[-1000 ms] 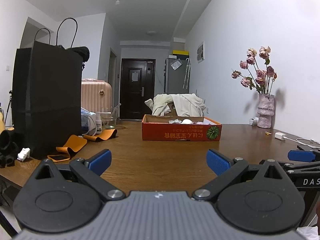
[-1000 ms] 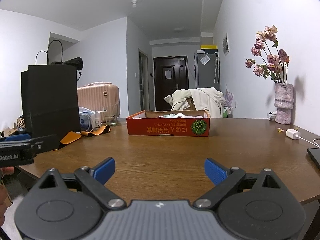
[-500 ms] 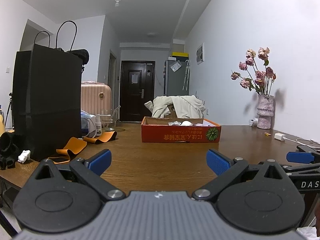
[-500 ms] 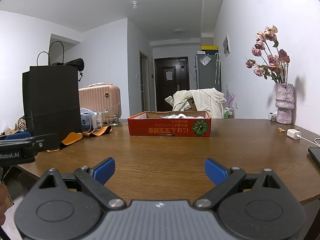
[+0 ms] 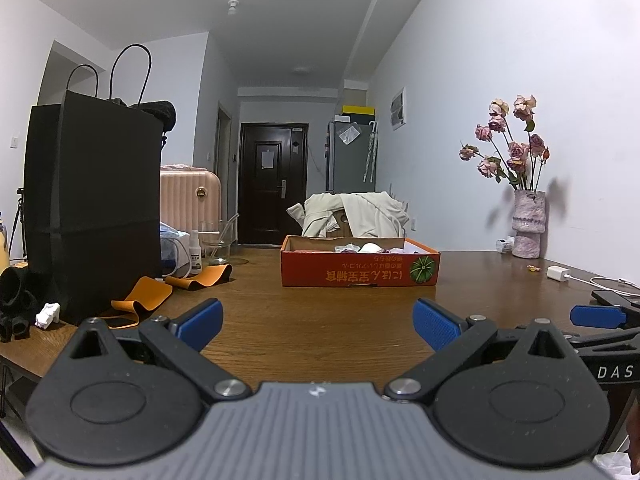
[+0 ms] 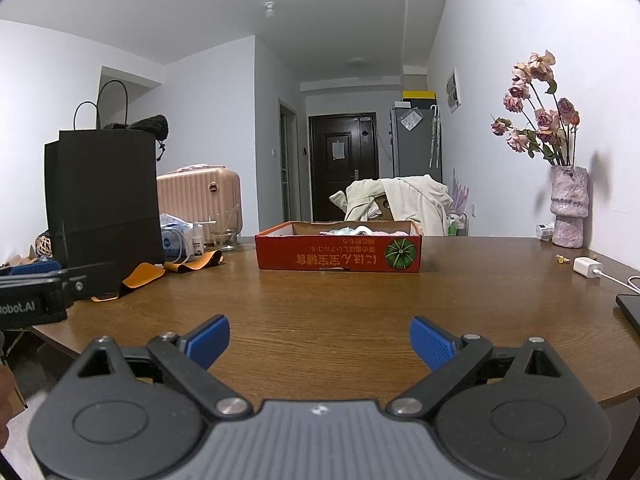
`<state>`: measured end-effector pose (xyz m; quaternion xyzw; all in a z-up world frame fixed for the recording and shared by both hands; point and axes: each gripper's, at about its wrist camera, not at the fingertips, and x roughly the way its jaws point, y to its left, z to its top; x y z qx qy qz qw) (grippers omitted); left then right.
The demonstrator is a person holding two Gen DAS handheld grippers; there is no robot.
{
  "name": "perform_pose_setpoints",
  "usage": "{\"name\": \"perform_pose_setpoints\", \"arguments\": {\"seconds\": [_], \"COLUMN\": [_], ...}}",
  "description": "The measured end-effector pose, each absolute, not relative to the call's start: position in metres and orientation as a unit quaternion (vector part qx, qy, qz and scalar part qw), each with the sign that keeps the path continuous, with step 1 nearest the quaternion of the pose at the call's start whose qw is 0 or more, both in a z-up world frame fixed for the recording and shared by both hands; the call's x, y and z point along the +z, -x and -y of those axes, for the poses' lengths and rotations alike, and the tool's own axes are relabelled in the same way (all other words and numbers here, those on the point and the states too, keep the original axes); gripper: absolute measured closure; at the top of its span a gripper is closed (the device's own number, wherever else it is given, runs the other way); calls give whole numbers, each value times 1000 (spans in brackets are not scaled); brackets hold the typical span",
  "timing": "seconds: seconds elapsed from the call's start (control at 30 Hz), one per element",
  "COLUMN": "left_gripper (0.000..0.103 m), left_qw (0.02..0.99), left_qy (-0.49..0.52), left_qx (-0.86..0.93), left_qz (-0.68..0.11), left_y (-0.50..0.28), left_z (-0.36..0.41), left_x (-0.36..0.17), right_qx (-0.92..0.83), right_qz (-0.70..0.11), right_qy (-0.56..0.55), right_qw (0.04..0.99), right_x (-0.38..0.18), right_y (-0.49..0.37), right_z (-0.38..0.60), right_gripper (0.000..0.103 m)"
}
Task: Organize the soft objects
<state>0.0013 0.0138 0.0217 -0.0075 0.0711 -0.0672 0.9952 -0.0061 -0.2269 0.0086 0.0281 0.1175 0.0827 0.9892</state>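
You are facing a long brown wooden bench that fills the middle of both views, with a white wall along its right edge and a hallway with a dark door beyond its far edge. A tall black paper bag stands upright near the left edge of the bench, with something dark poking out of its top. Past the far left corner a pink suitcase stands on the floor, and a pale jacket is draped over a chair just behind the far edge.

Toward the far edge, about midway across the bench, sits a shallow red cardboard box with a green melon picture on its front. Soft cloth items, white and pinkish, lie inside it; only their tops show over the rim, so you cannot tell them apart.

At the far right corner a pale vase holds dried pink roses. An orange strap lies curled on the bench just beside the bag's base. A white charger with its cable rests near the right edge.

Your left claw is released, its blue pads spread wide and empty above the near edge of the bench. Your right claw is likewise released and empty, pads wide apart, over the near edge. Both point toward the box and are well apart from it.
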Motion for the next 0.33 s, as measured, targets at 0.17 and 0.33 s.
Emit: {"name": "perform_pose_setpoints", "arguments": {"seconds": [0.17, 0.33], "left_gripper": [0, 0], "left_qw": [995, 995], "left_qy": [7, 4], "left_qx": [-67, -72], "left_qz": [-70, -70], "left_y": [-1, 0], "left_z": [-13, -12], "left_x": [22, 24], "right_qx": [83, 82], "right_qz": [-116, -116], "right_qy": [-28, -27], "right_qw": [989, 989], "right_x": [8, 8], "right_y": [7, 7], "right_z": [226, 226], "right_gripper": [6, 5]}}
